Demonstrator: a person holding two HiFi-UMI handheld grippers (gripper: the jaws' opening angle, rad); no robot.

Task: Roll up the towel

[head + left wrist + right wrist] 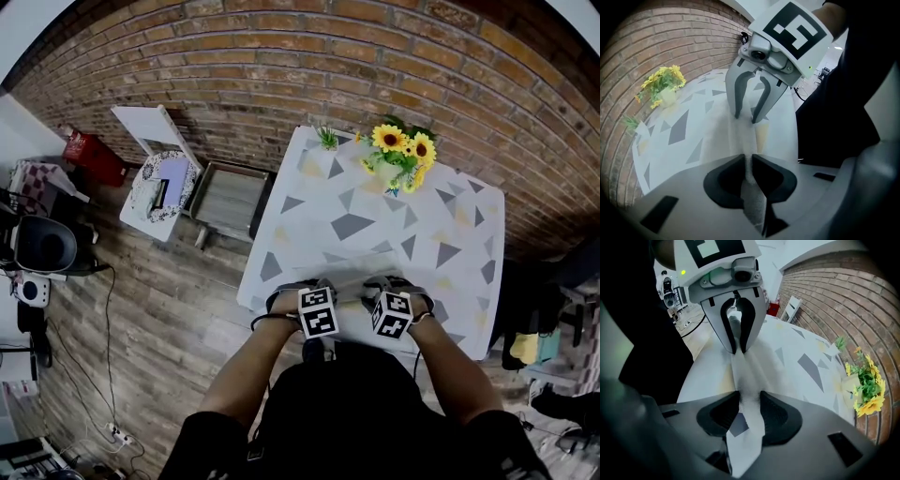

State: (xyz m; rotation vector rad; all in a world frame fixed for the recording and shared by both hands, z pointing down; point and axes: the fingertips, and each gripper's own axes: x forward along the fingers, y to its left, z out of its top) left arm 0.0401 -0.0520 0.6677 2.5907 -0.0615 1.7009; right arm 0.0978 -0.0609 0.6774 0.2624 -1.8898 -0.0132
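Note:
The white towel (351, 279) lies along the near edge of the table (375, 220), pulled up into a narrow ridge between my two grippers. In the left gripper view my left gripper (749, 158) is shut on a fold of the towel (740, 136), and the cloth runs down between its pads. In the right gripper view my right gripper (749, 397) has its jaws apart, with the towel (746, 373) lying in the gap. Each gripper faces the other: the right gripper (746, 117) straddles the ridge with spread fingers, and the left gripper (737, 350) pinches the ridge.
A vase of sunflowers (398, 155) and a small green plant (326, 139) stand at the table's far edge. To the left on the wooden floor are a grey crate (230, 199), a white chair (159, 178) and a red object (89, 150). A brick wall runs behind.

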